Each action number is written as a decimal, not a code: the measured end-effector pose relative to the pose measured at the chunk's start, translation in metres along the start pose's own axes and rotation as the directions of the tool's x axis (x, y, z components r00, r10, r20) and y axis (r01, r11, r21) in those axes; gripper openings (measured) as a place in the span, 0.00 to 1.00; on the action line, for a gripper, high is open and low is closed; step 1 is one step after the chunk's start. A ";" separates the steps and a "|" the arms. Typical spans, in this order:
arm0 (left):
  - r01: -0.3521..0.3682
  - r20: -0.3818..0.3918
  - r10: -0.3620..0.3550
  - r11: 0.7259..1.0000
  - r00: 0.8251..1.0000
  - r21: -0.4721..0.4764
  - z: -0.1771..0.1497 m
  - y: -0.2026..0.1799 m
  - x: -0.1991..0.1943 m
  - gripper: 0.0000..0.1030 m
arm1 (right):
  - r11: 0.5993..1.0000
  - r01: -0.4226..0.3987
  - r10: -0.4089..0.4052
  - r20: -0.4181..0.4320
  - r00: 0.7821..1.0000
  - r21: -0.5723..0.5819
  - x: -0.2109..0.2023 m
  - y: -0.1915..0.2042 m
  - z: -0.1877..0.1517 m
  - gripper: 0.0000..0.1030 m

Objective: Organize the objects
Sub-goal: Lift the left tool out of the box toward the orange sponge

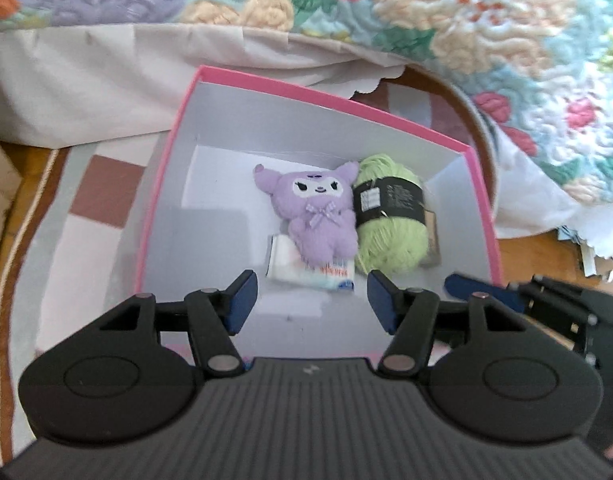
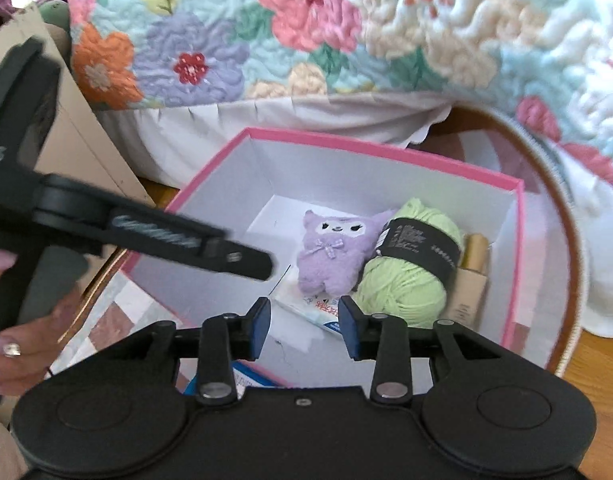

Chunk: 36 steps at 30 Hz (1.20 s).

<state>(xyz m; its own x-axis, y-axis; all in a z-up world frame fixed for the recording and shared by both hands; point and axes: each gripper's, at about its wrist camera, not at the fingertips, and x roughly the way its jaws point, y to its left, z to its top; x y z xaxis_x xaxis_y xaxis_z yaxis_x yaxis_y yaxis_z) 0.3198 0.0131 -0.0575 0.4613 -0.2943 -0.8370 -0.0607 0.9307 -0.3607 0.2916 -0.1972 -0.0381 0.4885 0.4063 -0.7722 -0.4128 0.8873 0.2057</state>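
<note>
Pink-rimmed box [image 1: 168, 160], left half bare

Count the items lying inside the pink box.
4 in the pink box: purple plush in the middle, green yarn ball on its right, tan tube by the right wall, white packet partly under the plush. More may be hidden.

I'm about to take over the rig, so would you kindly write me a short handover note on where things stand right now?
Left gripper: open, empty, above the near edge of the pink box.
Right gripper: open, empty, also over the near edge.
In the box: purple plush lying on a small white packet, green yarn ball touching its right side, tan box beyond the yarn.
Done: these four are stowed.
Left: a blue-and-white item lies outside the box, under the right gripper; probably next.
</note>
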 end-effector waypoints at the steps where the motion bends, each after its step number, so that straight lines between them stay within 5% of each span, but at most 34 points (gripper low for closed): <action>1: -0.006 0.004 0.006 1.000 1.000 0.012 -0.003 -0.002 -0.010 0.58 | 1.000 0.003 -0.003 0.008 1.000 -0.002 -0.008 0.002 0.000 0.43; 19: -0.029 -0.017 0.033 0.981 0.999 0.193 -0.067 -0.027 -0.150 0.69 | 0.994 0.018 -0.012 0.054 0.998 -0.111 -0.136 0.056 -0.029 0.68; 36: 0.033 -0.075 -0.015 0.970 0.997 0.243 -0.158 -0.024 -0.174 0.84 | 0.980 0.010 -0.006 0.019 1.000 -0.201 -0.188 0.105 -0.112 0.88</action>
<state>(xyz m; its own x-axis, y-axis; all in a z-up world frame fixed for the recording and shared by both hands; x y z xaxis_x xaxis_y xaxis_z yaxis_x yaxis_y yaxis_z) 0.1012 0.0072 0.0319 0.3944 -0.3239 -0.8600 0.1712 0.9453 -0.2775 0.0705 -0.2043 0.0613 0.5054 0.4047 -0.7621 -0.5541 0.8293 0.0730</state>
